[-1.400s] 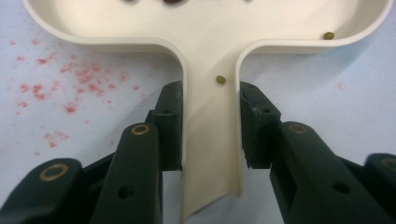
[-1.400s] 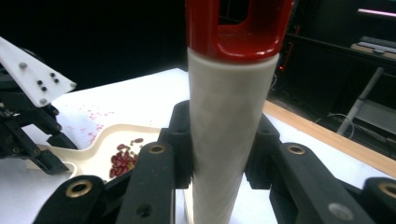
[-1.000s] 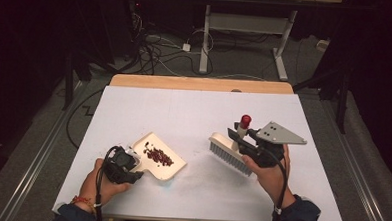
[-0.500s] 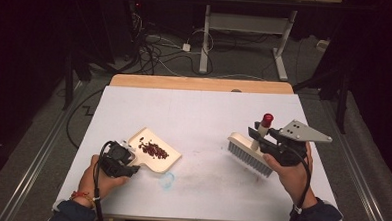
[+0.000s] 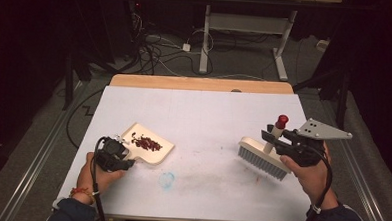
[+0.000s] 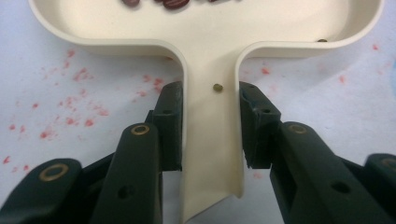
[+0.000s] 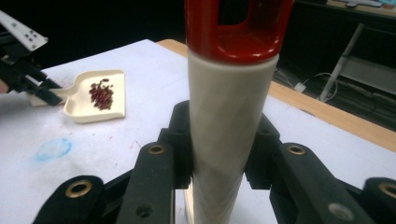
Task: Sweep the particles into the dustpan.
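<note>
My left tongs (image 5: 124, 156) clamp the dustpan (image 5: 150, 143) by its handle at lower left, flat on the desk (image 5: 204, 116), keeping the beans (image 5: 146, 143) in. My right tongs (image 5: 277, 141) clamp the brush (image 5: 262, 157) by its handle at lower right, bristles down, ready to sweep.

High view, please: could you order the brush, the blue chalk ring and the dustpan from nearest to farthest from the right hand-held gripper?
1. Brush: clamped in the right hand-held gripper, table's right.
2. Blue chalk ring: near the front middle.
3. Dustpan: left, handle in the left hand-held gripper.
</note>
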`<state>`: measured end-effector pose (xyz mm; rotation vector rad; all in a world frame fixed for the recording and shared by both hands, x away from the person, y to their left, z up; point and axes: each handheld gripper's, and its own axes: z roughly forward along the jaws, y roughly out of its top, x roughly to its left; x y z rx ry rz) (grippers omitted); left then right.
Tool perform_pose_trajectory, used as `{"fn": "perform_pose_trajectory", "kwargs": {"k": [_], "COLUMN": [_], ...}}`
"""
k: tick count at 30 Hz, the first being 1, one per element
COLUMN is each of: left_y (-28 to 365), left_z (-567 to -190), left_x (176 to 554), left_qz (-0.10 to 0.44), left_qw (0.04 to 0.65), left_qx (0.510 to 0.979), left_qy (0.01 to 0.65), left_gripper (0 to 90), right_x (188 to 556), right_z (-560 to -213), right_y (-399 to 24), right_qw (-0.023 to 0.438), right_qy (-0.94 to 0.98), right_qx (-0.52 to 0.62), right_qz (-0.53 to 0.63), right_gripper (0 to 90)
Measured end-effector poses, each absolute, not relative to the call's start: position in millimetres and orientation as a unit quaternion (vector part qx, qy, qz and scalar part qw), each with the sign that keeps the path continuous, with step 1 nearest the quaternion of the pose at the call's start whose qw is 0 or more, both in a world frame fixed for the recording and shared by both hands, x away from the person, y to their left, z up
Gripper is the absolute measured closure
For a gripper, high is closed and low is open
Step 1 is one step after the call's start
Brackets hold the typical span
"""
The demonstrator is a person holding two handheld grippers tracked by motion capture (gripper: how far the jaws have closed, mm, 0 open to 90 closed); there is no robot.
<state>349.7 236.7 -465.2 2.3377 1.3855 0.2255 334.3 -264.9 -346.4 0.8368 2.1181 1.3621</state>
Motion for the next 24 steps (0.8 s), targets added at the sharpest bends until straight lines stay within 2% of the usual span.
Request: {"fn": "perform_pose_trajectory", "kwargs": {"k": [10, 16, 24], "left_y": [240.6, 238.9, 231.1], "left_z": [-467.0, -469.8, -470.3], "left_x": [356.6, 356.5, 347.5], "left_qz": [0.094, 0.098, 0.077], "left_qw": [0.209, 0.213, 0.240], "left_qx": [0.823, 0.811, 0.796], "left_qy": [0.520, 0.536, 0.551], "left_gripper": [63.4, 62.6, 48.5], "right_x": [327.5, 338.7, 356.9], "right_z": [-340.2, -348.7, -355.3], "right_y": [-280.5, -281.0, -278.8], "right_qw": [0.197, 0.164, 0.156], "right_qy": [0.797, 0.819, 0.826], "right_qx": [0.282, 0.267, 0.263], "right_qz": [0.497, 0.481, 0.474], "right_gripper": [69.2, 69.2, 69.2]}}
